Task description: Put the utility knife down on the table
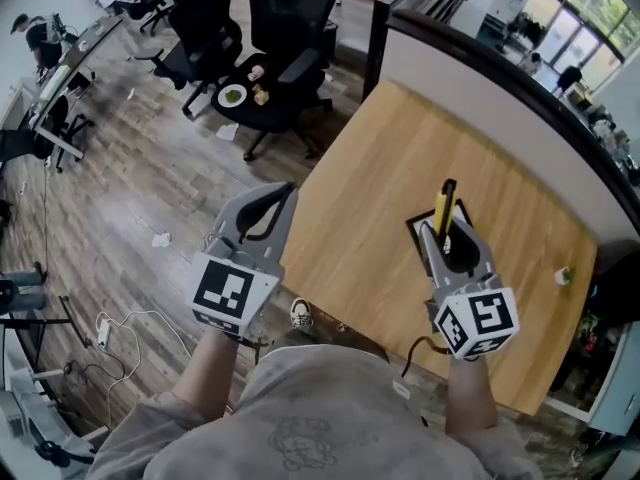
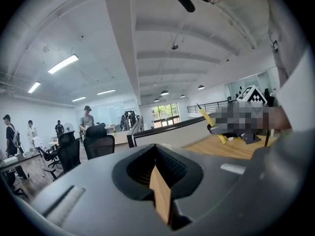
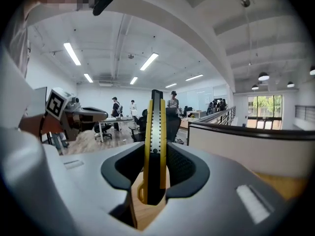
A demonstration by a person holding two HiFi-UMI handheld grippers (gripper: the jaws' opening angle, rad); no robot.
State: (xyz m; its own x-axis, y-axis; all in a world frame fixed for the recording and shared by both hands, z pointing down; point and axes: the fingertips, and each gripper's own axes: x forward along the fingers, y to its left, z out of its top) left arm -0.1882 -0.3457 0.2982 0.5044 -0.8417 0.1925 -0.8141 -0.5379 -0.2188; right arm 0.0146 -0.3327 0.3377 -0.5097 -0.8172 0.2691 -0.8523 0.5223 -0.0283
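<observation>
A yellow and black utility knife stands upright between the jaws of my right gripper, which is shut on it above the wooden table. In the right gripper view the knife rises straight up out of the jaws of the right gripper. My left gripper hangs just off the table's left edge, over the floor, shut with nothing in it. Only a sliver of table shows under the closed jaws of the left gripper. The left gripper view also catches the knife at its right.
A black partition runs along the table's far side. A small green thing lies near the table's right edge. Black office chairs stand beyond the table, one holding a plate of food. Cables lie on the wooden floor.
</observation>
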